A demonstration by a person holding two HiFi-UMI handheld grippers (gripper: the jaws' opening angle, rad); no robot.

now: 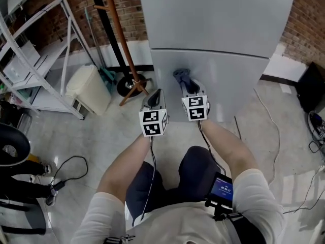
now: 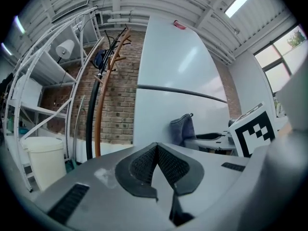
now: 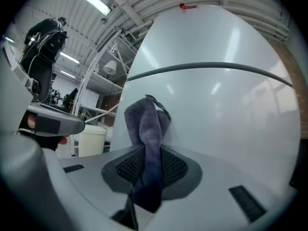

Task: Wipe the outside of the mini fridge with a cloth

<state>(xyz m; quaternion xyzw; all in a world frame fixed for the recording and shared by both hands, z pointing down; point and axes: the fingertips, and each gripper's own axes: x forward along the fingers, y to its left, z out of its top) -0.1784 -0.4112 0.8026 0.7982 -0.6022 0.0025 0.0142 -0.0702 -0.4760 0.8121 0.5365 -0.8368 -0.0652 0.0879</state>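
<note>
Grey-blue terry cloth [image 3: 147, 129]: soft, limp, v. light. My right gripper [image 3: 147, 170] pinches its lower end. The free end bunches up at the mini fridge [image 3: 216, 105] front, just below the door seam, prob. touching. It'll fold & slide on that smooth panel, so I reckon a hold nearer the wad is better. Left gripper [image 2: 157, 163]: jaws pressed together, empty, off the fridge's left edge.

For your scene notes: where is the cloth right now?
The cloth sits centre in the head view, clamped in the right tongs against the mini fridge's lower door, beside the left tongs.
</note>
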